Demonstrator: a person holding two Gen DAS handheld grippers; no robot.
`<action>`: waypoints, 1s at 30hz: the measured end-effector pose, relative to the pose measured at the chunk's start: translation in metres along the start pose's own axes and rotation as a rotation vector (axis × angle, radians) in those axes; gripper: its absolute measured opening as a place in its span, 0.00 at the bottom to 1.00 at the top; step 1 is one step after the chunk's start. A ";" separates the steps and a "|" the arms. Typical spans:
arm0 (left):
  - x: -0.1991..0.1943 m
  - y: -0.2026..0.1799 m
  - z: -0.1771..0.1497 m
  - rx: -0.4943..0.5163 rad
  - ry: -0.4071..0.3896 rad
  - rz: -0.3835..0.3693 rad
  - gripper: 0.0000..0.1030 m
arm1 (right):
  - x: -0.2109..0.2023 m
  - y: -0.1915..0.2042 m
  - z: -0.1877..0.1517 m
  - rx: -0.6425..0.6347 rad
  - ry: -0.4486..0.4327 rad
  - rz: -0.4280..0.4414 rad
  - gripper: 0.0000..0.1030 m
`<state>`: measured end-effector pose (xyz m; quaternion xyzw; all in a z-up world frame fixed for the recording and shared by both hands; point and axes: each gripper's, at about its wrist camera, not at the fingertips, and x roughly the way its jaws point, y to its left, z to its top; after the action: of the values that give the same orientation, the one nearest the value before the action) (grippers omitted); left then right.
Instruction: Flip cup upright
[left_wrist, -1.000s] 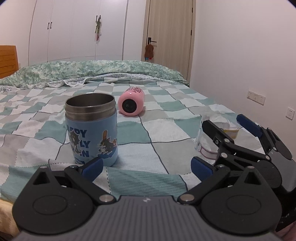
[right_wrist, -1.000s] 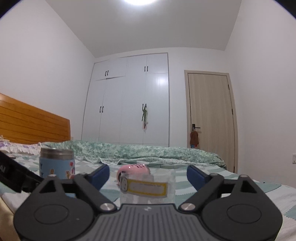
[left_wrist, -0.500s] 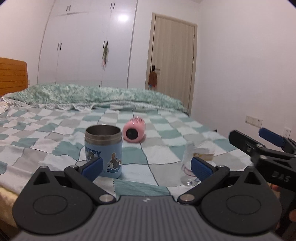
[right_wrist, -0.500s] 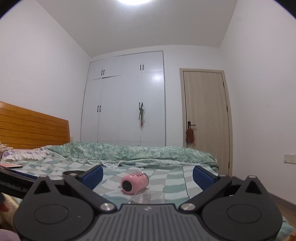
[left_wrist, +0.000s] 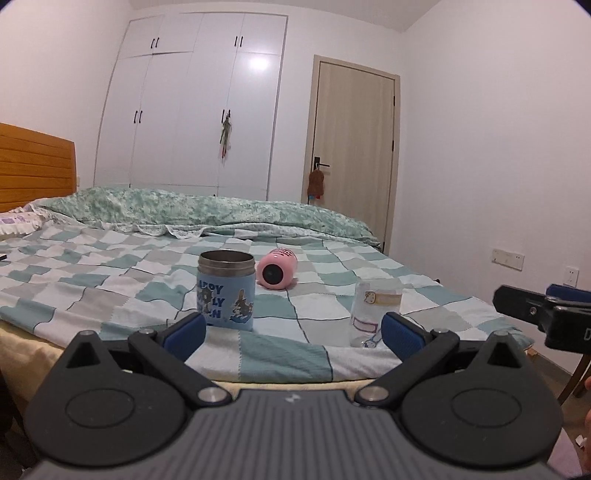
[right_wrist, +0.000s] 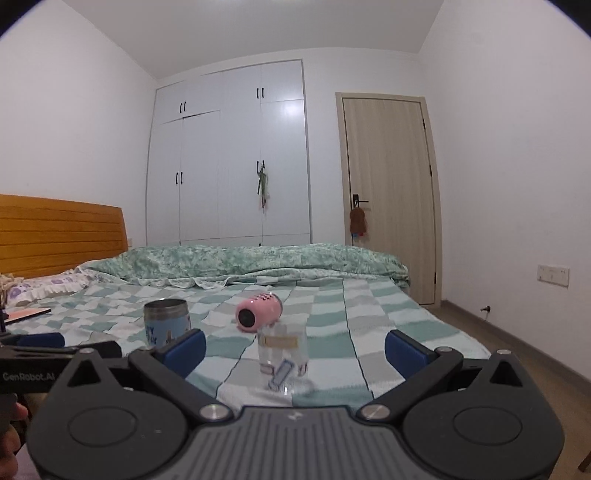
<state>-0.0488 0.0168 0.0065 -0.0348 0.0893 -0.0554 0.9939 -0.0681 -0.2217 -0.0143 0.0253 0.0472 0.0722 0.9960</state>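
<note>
3 cups are on the bed (left_wrist: 110, 280): the blue cup (left_wrist: 226, 291) stands upright, the clear cup (right_wrist: 282, 354) near the edge looks upright too, but the pink cup (left_wrist: 277, 268) lies on its side between and behind them. I judge the pink one is left to flip. My left gripper (left_wrist: 291, 332) and right gripper (right_wrist: 293, 347) are both spread wide and empty — neither touches anything.

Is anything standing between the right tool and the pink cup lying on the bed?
Yes. In the right wrist view the clear glass stands upright directly in front of the tipped pink cup, between it and the open right tool. The blue cup sits off to the left.
</note>
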 end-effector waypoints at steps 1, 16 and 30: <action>-0.002 0.001 -0.001 -0.006 -0.008 0.004 1.00 | -0.003 0.000 -0.003 -0.004 -0.006 0.002 1.00; -0.012 0.001 -0.004 0.007 -0.039 0.007 1.00 | -0.009 0.003 -0.011 -0.011 -0.012 0.015 1.00; -0.012 0.001 -0.004 0.007 -0.039 0.007 1.00 | -0.009 0.001 -0.011 -0.004 -0.020 0.011 1.00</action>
<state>-0.0607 0.0187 0.0049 -0.0320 0.0697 -0.0514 0.9957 -0.0780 -0.2213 -0.0242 0.0241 0.0372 0.0773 0.9960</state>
